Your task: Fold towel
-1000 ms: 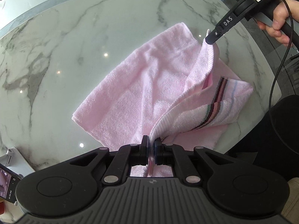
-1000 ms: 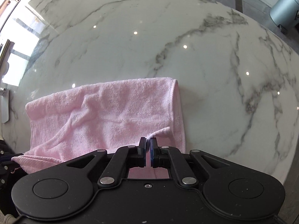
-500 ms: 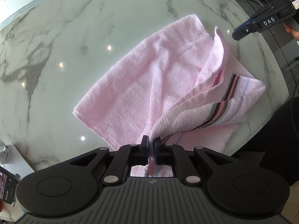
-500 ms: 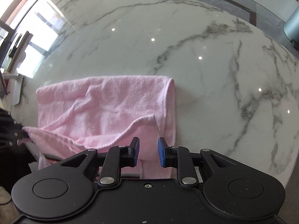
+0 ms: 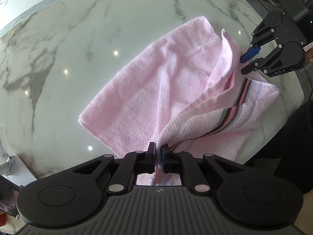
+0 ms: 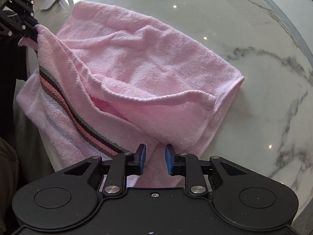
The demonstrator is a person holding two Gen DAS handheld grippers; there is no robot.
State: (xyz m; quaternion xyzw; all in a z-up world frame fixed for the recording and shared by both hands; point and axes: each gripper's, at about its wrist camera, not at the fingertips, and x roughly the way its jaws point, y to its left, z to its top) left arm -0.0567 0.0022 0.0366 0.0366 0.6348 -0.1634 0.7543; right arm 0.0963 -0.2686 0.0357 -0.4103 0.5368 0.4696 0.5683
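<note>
A pink towel point(image 5: 146, 90) with a striped band point(image 5: 234, 107) lies half folded on the marble table point(image 5: 78, 39). My left gripper point(image 5: 158, 150) is shut on a towel corner and holds it lifted, so a fold runs up from it. My right gripper point(image 5: 244, 65) hovers open beside the towel's raised far edge. In the right wrist view the right gripper point(image 6: 155, 156) stands open just above the towel point(image 6: 156, 62) near the striped band point(image 6: 58, 92); cloth lies below the jaws, not pinched. The left gripper point(image 6: 32, 30) shows at the top left, pinching the corner.
The round table's edge point(image 6: 293, 39) curves along the right. A white stand point(image 5: 11, 162) and a phone point(image 5: 7, 197) sit at the lower left. Dark clothing of the person point(image 5: 293, 137) is close to the table's near edge.
My right gripper let go of the towel corner, opened, rolled and sank toward the striped side. The released corner dropped onto the towel. The left gripper kept its grip and place.
</note>
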